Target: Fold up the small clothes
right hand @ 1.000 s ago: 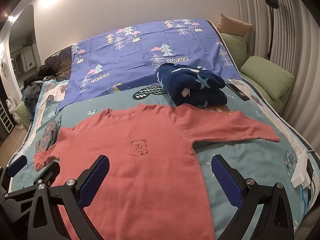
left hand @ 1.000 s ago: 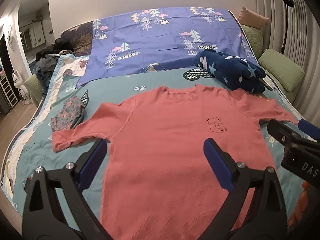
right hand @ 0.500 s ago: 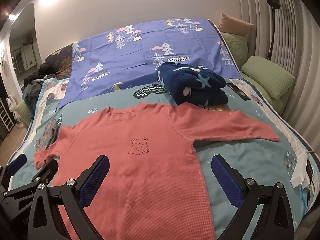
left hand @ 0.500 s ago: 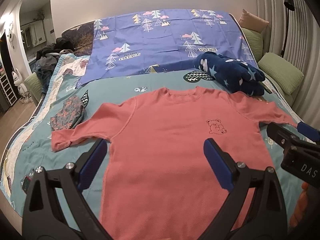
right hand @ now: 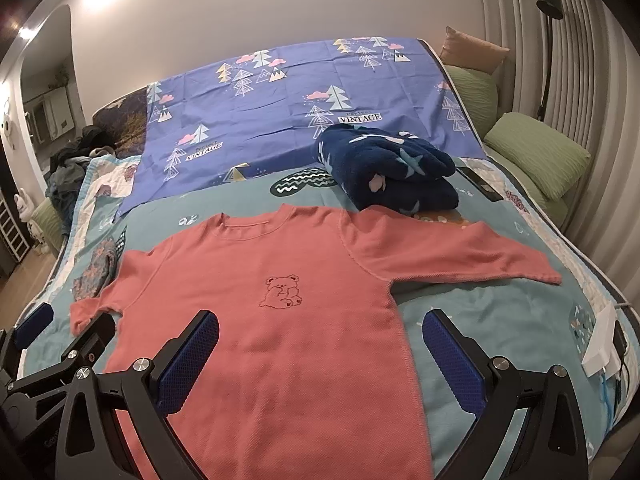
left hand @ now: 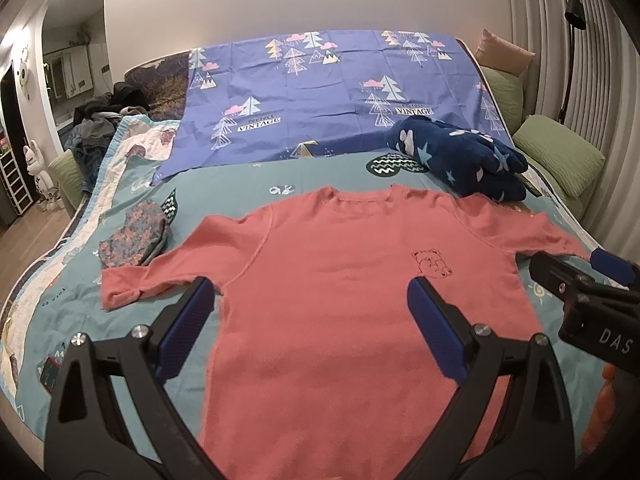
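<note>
A coral long-sleeved child's shirt with a small bear outline lies flat, front up, sleeves spread, on the teal bed cover; it also shows in the right wrist view. My left gripper is open and empty, hovering over the shirt's lower left body. My right gripper is open and empty over the shirt's lower right edge. Each gripper shows at the edge of the other's view. The shirt's hem is hidden below the frames.
A folded navy star blanket lies beyond the right sleeve. A folded floral cloth lies by the left sleeve. A purple tree-print sheet covers the bed's far part. Green pillows line the right side. A white charger sits at the right edge.
Both views have shifted only slightly; the shirt lies as before and both grippers stay open and empty.
</note>
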`<state>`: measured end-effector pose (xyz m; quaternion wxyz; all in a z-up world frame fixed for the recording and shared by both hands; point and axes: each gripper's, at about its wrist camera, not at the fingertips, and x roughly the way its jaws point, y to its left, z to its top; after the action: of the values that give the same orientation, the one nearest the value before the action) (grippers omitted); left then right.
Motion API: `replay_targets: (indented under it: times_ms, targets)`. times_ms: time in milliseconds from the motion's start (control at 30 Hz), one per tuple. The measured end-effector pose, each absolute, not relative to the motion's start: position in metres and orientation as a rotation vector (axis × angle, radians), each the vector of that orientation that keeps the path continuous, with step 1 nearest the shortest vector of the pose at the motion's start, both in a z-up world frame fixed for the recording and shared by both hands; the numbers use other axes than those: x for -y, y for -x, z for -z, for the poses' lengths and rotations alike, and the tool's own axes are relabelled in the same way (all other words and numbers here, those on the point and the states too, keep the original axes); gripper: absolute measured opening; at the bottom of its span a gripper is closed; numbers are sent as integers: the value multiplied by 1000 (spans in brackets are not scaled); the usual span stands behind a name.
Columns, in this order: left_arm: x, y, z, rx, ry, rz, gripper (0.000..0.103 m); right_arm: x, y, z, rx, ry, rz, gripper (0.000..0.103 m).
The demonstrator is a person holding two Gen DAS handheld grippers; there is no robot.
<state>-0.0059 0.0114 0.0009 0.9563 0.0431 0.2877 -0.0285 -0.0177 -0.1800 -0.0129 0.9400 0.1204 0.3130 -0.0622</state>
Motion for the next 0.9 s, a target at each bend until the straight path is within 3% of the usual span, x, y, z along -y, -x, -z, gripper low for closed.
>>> replay_targets:
  times_ms: [900]
  targets:
    - [-21, 5, -2, -631, -110, 53, 97, 176, 15, 10, -650, -247, 109, 103]
